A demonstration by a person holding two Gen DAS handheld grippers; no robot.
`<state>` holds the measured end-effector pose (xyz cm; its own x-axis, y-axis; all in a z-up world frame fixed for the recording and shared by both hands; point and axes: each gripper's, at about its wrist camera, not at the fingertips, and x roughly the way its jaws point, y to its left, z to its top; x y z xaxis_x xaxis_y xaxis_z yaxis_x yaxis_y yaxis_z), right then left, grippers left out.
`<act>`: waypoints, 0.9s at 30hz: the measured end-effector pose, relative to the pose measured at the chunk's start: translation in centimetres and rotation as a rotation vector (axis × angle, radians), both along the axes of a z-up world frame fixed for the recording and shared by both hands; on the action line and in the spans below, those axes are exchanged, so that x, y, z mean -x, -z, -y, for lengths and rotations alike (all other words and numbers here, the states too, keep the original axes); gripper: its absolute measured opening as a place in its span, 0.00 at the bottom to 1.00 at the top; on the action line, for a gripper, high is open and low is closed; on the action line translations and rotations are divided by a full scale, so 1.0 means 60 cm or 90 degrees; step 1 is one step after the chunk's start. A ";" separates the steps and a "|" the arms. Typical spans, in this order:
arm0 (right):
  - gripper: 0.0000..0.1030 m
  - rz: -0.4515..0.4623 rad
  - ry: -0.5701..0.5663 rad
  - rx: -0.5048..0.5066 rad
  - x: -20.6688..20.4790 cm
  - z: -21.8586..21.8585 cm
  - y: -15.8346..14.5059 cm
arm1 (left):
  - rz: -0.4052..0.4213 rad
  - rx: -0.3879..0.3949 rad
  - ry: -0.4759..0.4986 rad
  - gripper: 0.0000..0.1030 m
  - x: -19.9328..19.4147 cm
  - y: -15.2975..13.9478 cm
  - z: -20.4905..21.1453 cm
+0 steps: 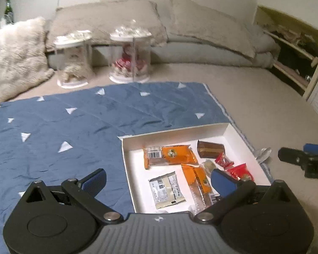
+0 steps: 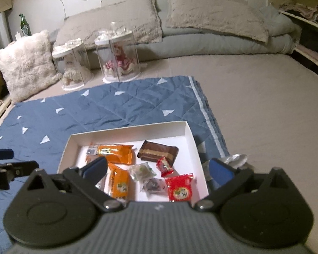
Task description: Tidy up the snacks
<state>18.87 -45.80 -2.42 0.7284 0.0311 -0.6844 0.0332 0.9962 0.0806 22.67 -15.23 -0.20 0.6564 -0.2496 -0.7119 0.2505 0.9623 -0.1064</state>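
Note:
A white shallow box point(image 1: 173, 130) point(image 2: 129, 129) lies on a blue quilted mat and holds several wrapped snacks: two orange packets point(image 1: 169, 155) point(image 2: 114, 152), a brown packet point(image 1: 209, 148) point(image 2: 158, 151), red packets point(image 1: 241, 171) point(image 2: 180, 187), a grey-white packet point(image 1: 166, 188) and clear-wrapped sweets point(image 2: 143, 170). My left gripper point(image 1: 159, 181) is open above the box's near left part. My right gripper point(image 2: 159, 167) is open above the box's near edge. A silver wrapper point(image 1: 262, 154) point(image 2: 235, 159) lies on the bed just right of the box.
The blue mat point(image 1: 74, 122) point(image 2: 108, 105) covers the beige bed. Two clear cylindrical display cases point(image 1: 129, 55) point(image 2: 116, 55) with dolls stand beyond the mat. Pillows and a fluffy cushion point(image 1: 14, 57) line the back. A green bottle point(image 1: 8, 10) stands far left. Shelving point(image 1: 294, 48) is at the right.

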 end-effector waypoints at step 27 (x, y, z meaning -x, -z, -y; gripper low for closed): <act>1.00 0.169 -0.017 0.077 0.309 -0.093 -0.069 | 0.161 -0.068 -0.061 1.00 0.271 -0.064 -0.055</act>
